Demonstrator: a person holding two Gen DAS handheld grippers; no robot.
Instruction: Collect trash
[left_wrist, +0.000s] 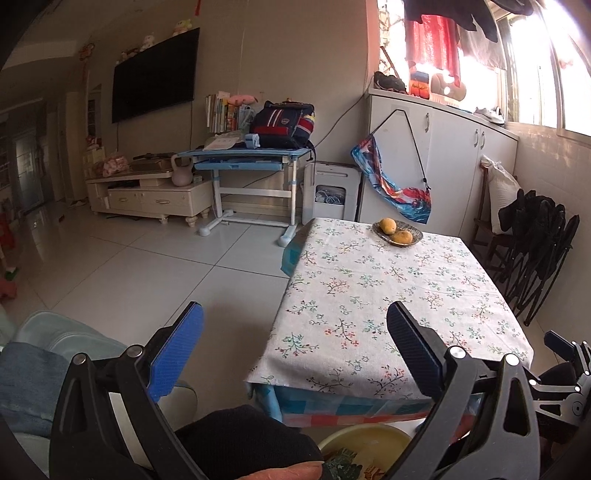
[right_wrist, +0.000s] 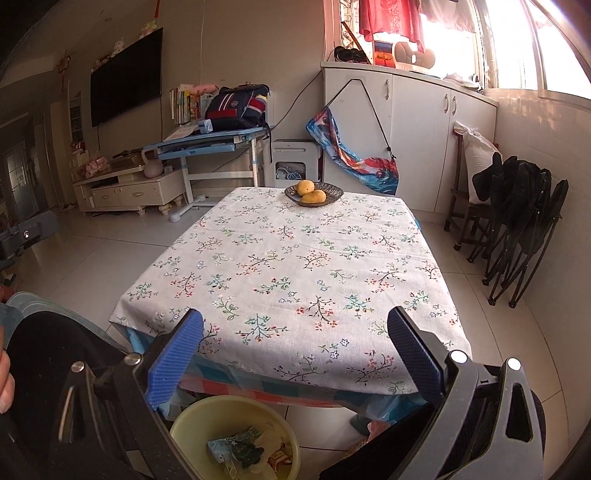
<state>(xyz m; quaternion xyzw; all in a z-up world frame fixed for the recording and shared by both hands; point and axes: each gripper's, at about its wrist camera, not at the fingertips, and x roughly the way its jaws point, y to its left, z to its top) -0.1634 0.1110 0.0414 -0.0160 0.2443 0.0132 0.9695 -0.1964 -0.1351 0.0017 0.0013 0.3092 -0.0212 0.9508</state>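
L gripper (left_wrist: 295, 350) wide open, R gripper (right_wrist: 295, 350) same, both empty

A floral cloth (right_wrist: 280, 266) covers the surface (right_wrist: 258, 397); a dark dish (right_wrist: 334, 192) (two yellow fruits (right_wrist: 312, 196) inside) sits at its far edge

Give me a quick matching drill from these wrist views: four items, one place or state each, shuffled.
Items:
1. mangoes
2. yellow bin
3. left gripper
4. school backpack

Places/states:
A. on the blue study desk
B. on the floor at the near table edge, wrappers inside
C. open, holding nothing
D. in the dark dish at the far end of the floral tablecloth

Pairs: 1-D, 2-B, 3-C, 4-A
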